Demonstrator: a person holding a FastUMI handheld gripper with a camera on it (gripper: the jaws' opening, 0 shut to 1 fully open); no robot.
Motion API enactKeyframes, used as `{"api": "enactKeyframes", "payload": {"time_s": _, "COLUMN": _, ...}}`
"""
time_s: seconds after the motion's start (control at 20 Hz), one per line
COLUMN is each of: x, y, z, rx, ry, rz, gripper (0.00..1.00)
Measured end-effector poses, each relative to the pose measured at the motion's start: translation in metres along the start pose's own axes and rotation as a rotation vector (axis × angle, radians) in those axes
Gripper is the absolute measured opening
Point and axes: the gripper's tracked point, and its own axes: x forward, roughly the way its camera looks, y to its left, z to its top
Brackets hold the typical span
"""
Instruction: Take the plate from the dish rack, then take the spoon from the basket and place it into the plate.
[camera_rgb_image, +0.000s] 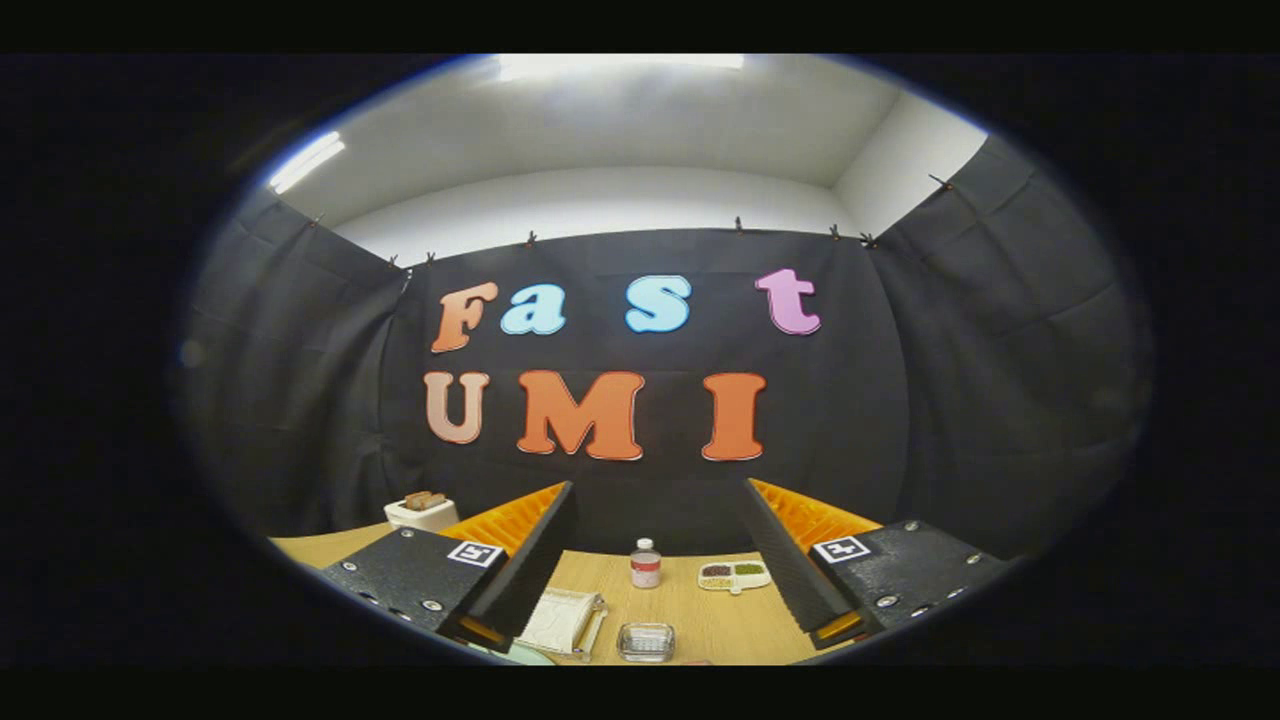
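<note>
The white ribbed dish rack (565, 620) lay on the light wooden table (700, 620) beside the left finger, a pale green plate rim (525, 657) just below it. The black-and-orange gripper (650, 590) hung wide apart, empty, over a clear glass dish (645, 641), a small red-labelled bottle (645, 564) and a two-part snack tray (734, 574)

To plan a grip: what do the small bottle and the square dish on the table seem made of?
Between the open gripper fingers, the bottle looks like translucent plastic, with a white cap and a red label. The square dish looks like clear glass or plastic: the wooden table shows through.
</note>
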Motion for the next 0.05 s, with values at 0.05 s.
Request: {"api": "enactKeyframes", "payload": {"time_s": 0.05, "x": 0.0008, "y": 0.0014, "z": -0.0005, "rx": -0.001, "ry": 0.002, "rz": 0.002, "gripper": 0.97}}
